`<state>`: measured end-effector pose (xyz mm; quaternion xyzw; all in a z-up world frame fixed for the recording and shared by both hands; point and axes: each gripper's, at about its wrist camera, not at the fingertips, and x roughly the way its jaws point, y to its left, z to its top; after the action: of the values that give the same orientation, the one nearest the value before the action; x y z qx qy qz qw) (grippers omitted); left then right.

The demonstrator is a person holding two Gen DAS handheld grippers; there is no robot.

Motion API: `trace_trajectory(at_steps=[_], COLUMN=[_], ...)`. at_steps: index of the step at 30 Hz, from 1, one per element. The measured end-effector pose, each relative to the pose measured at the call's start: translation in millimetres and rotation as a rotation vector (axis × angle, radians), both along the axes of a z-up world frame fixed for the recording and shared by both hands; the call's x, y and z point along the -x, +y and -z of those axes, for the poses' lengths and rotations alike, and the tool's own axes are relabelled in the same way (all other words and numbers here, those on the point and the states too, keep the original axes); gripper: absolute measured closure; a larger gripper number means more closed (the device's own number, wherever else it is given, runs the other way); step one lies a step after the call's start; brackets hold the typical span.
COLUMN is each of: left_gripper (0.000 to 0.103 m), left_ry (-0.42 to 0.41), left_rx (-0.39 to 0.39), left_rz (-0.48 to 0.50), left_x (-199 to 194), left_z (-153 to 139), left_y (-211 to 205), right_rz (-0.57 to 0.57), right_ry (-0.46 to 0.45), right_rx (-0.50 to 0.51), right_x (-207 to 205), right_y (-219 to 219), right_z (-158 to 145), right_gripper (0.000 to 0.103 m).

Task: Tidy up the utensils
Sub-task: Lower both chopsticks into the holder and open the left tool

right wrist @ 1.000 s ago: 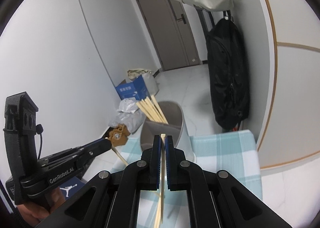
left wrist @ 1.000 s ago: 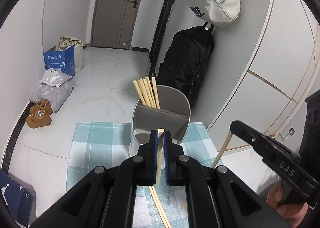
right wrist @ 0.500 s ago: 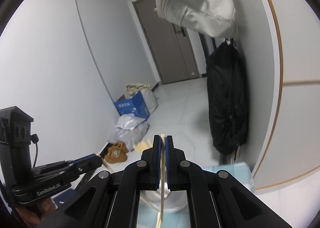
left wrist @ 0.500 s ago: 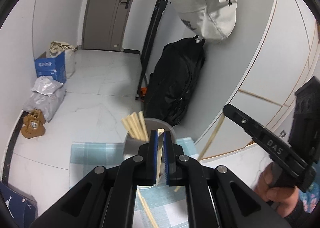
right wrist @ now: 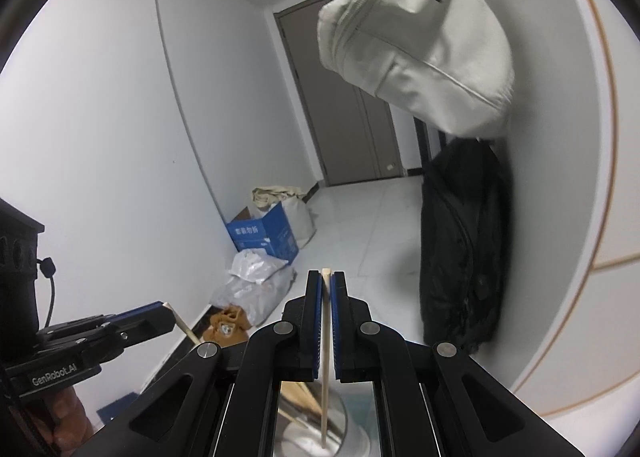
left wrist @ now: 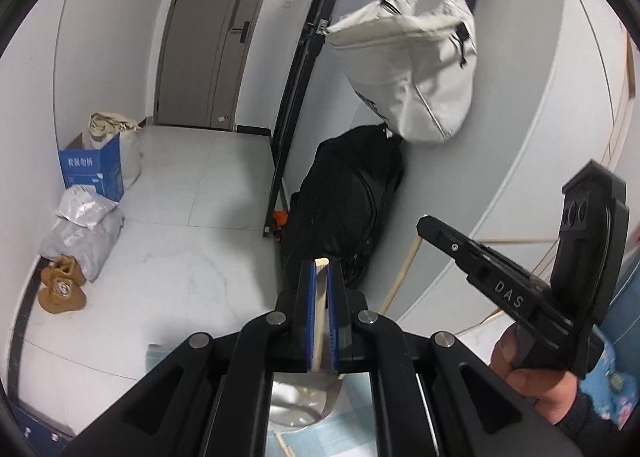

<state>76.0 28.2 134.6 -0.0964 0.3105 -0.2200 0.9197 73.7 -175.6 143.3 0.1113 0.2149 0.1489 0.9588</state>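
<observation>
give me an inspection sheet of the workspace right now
surface: checked cloth, only a strip shows under the left gripper
job's things: grey holder below both grippers, chopsticks already in it; one chopstick in the left gripper, one chopstick in the right gripper, tip down into the holder; loose chopstick on the cloth
clutter: nothing seen
grippers: left gripper shut on its chopstick; right gripper shut on its chopstick
cables: black lead on the left gripper's body
surroundings: white bag hung above a black backpack, blue box, brown shoes, door
</observation>
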Motion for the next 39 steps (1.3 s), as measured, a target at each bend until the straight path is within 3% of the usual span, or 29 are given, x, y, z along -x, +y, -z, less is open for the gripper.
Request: trace_trajectory(at_steps=[6,17,33,39], left_gripper=[0.101,0.101,0.101,0.101], left_ry=[0.044,0.111,0.166,0.185], left_rx=[0.045,0.025,-0.003,0.001], left_rz=[-0.026,-0.03,-0.023,-0.014], left_x=[-22,-40,-45,-47], left_z=[11,46,68,78], left_y=[5,3,1,1], right_rz=[-0.02,-0.032,-0.056,-0.133], right_ry=[-0.007,0.054,0.03,0.042], right_rx=[0.023,0.048,0.081,0.122], right_x=[-22,-49,-51,-49], right_y=[8,15,24,35], right_z=[2,34,49,62], right_gripper=[0.099,0.099,0.099,0.099])
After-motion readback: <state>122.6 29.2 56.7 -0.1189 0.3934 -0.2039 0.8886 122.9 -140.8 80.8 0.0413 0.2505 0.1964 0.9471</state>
